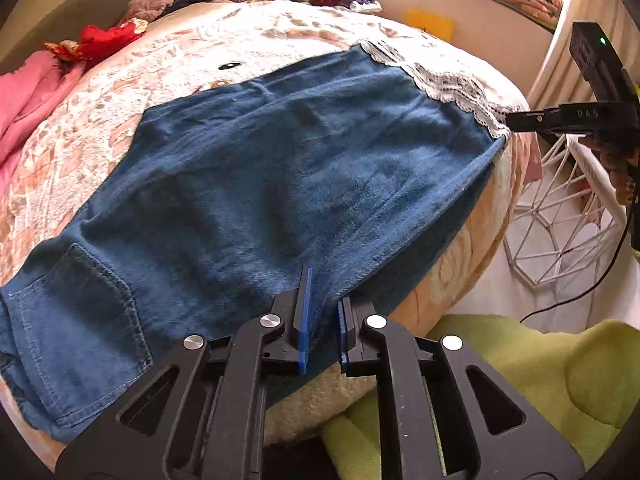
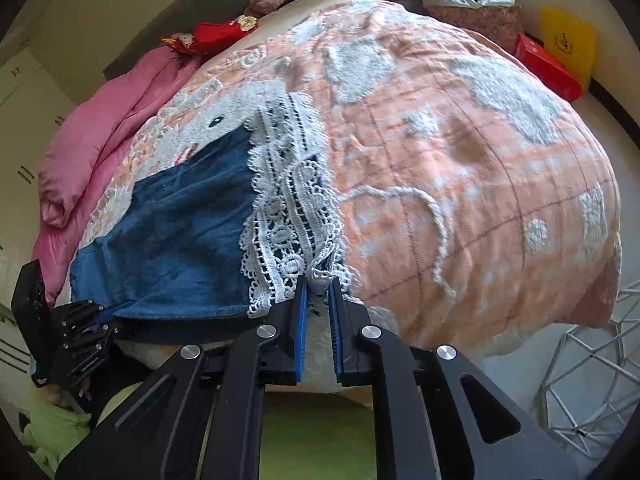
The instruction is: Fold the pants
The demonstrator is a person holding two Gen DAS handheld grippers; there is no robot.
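Both hand-held grippers [image 1: 323, 294] [image 2: 318, 284] clamped, apart.

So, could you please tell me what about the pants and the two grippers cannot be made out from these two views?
- Left wrist view: the waistband end of the pants is cut off by the left frame edge.
- Right wrist view: the left gripper is small at the frame's edge; its hold on the denim is unclear.
- Right wrist view: lace hem bunches between the right gripper fingers, hiding whether they clamp it.
- Both views: the pants' underside is hidden against the blanket.

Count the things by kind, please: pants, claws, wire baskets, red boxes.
pants: 1
claws: 2 (left claw, right claw)
wire basket: 1
red box: 1
Total: 5
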